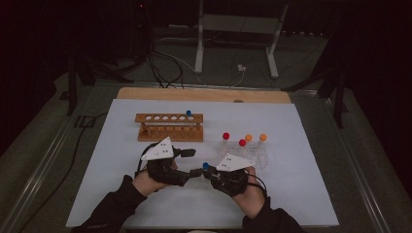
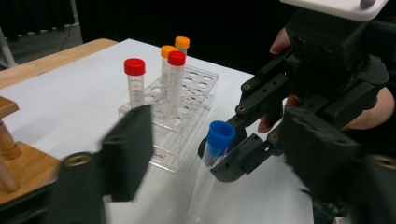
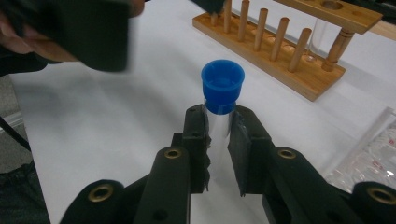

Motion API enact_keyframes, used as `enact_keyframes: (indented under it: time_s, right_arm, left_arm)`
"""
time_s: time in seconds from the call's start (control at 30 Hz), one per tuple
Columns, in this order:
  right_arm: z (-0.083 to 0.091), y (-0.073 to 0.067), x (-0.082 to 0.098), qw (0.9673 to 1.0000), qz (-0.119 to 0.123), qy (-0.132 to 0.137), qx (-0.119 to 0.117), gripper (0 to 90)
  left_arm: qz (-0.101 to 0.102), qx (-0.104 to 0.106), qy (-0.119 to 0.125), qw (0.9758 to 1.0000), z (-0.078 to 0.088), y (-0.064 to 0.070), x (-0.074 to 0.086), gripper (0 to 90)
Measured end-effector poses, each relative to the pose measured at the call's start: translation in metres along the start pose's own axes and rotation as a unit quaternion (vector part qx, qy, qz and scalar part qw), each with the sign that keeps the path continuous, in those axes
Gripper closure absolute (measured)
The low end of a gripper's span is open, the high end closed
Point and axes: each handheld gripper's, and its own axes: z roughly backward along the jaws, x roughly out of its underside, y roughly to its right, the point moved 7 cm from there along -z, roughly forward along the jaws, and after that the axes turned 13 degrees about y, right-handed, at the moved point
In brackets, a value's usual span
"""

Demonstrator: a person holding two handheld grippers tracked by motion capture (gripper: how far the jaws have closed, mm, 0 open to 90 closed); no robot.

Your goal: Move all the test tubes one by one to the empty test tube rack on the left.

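At the table's near edge, your right gripper clamps the blue-capped tube, left gripper part-open around it, ungripped; one tube sits in the wooden rack, four remain in the clear rack.

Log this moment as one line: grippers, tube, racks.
right gripper: shut on blue-capped clear plastic tube | left gripper: open, jaws either side of tube | clear plastic rack: four capped tubes | wooden rack: one tube
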Motion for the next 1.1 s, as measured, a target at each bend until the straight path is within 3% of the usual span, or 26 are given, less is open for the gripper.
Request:
enact_keyframes:
  time_s: [0.23,0.6,0.8,1.03,1.1]
  right_arm:
    - [-0.002,-0.003,-0.001,1.0000,0.001,0.000,-0.004,76.4]
    - [-0.001,-0.003,-0.002,1.0000,0.001,0.000,-0.004,76.4]
    - [0.000,-0.002,-0.003,1.0000,0.002,0.005,-0.004,75.0]
    - [0.006,0.004,-0.009,0.9994,0.015,0.029,0.007,54.8]
    - [0.009,0.006,-0.012,0.9989,0.004,0.045,0.010,46.0]
  left_arm:
    - [-0.016,0.002,-0.017,0.9997,-0.008,0.004,0.006,53.8]
    - [-0.029,0.003,-0.038,0.9989,-0.017,0.004,0.012,74.7]
    - [-0.038,0.001,-0.033,0.9987,-0.016,0.002,0.008,77.1]
    - [-0.044,-0.017,-0.024,0.9986,-0.010,-0.012,-0.003,77.3]
    - [-0.047,-0.027,-0.023,0.9982,-0.007,-0.018,-0.007,77.3]
